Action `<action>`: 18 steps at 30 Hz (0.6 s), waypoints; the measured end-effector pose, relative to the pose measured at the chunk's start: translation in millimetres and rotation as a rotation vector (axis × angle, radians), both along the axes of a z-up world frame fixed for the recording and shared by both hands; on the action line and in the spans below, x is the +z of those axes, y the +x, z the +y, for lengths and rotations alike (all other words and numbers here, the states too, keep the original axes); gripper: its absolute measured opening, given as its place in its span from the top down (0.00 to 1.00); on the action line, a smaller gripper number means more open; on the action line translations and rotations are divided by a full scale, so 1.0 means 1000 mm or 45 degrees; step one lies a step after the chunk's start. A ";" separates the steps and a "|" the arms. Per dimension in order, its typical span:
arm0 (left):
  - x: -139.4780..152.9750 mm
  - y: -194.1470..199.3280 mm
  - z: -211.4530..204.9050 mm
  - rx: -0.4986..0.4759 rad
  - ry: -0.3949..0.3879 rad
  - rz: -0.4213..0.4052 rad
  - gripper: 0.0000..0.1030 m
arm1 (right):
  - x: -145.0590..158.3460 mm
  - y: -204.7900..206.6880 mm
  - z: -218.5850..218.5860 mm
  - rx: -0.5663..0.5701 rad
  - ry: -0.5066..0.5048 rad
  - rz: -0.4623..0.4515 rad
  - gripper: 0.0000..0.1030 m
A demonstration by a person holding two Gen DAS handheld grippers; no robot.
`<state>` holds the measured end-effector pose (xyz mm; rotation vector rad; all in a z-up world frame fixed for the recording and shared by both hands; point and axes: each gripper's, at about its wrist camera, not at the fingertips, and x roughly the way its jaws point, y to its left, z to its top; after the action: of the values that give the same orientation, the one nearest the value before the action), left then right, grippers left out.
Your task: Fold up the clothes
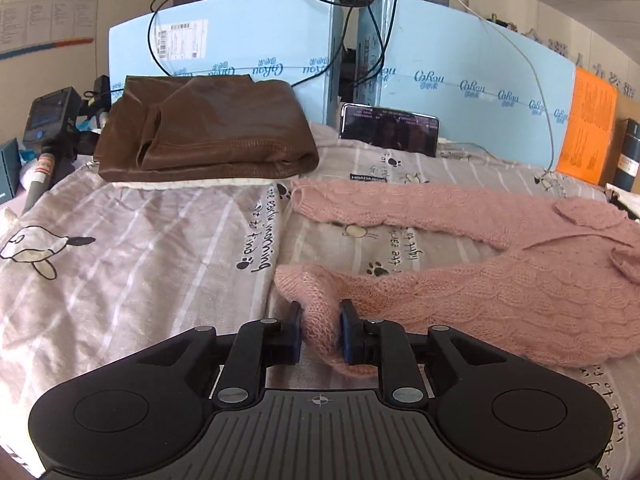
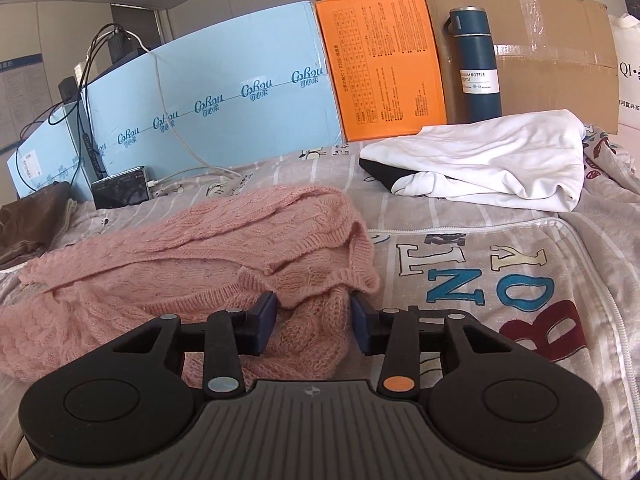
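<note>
A pink knitted sweater lies spread on the patterned bedsheet, its two sleeves reaching left. The near sleeve's cuff is bunched between the pads of my left gripper, which is shut on it. In the right wrist view the sweater's body lies rumpled to the left. A fold of its hem is pinched in my right gripper, with both pads against the knit. A folded brown leather garment rests at the back left of the bed.
A white garment lies crumpled at the back right. Light blue boxes, an orange box, a cardboard box and a dark blue bottle line the far edge. A phone leans there with cables.
</note>
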<state>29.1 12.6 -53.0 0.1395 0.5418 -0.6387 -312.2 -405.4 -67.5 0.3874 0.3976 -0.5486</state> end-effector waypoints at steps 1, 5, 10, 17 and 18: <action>0.000 0.002 -0.001 0.018 0.001 -0.012 0.51 | 0.003 -0.002 -0.002 -0.008 0.000 -0.022 0.52; 0.022 0.029 -0.003 0.002 -0.163 -0.073 0.33 | 0.021 0.000 -0.017 -0.053 -0.007 -0.109 0.41; 0.025 0.089 -0.043 -0.050 -0.167 0.001 0.33 | 0.031 0.036 -0.048 -0.090 0.055 -0.113 0.37; -0.010 0.130 -0.103 -0.132 0.103 0.122 0.42 | 0.019 0.097 -0.089 -0.127 0.171 0.037 0.36; -0.010 0.127 -0.107 -0.143 0.132 0.081 0.55 | 0.017 0.103 -0.091 -0.138 0.176 0.064 0.36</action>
<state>156.2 -94.0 -63.4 0.2493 0.6317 -0.7267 -208.7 -496.7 -50.2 0.5308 0.4665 -0.6393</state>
